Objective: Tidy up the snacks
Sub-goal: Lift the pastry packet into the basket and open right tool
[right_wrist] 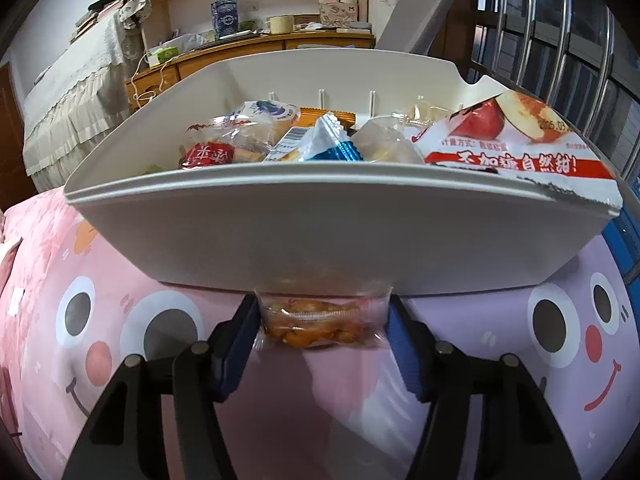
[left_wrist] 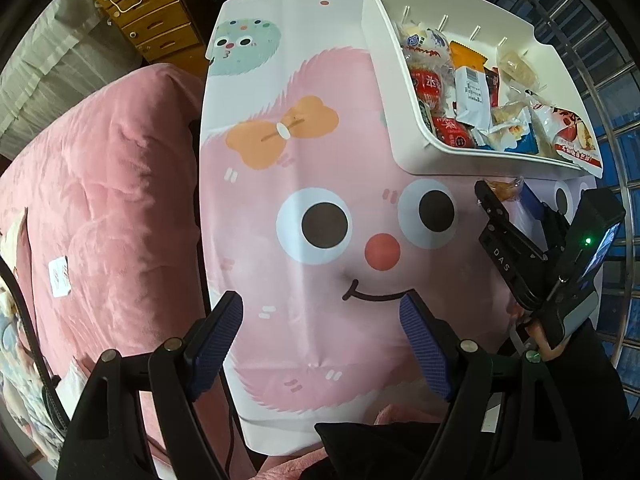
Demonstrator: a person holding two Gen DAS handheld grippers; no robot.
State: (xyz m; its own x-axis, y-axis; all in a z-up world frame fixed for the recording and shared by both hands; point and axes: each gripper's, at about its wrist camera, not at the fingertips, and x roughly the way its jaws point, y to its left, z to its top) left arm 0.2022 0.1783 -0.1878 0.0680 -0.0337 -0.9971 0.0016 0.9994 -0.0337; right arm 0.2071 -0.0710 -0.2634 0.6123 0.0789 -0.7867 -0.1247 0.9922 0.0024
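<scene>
A white plastic bin stands at the far right of a cartoon-face tablecloth, filled with several wrapped snacks. A big apple-print packet hangs over its right rim. My right gripper is just in front of the bin's near wall, low over the cloth, shut on a clear packet of orange snacks that spans from pad to pad. From the left wrist view this packet shows at the right gripper's tip, under the bin's edge. My left gripper points down over the cloth, open, with nothing between its fingers.
A pink blanket lies along the table's left side. Wooden drawers stand beyond it, window bars run along the right. Behind the bin are a cluttered wooden desk and a grey chair back.
</scene>
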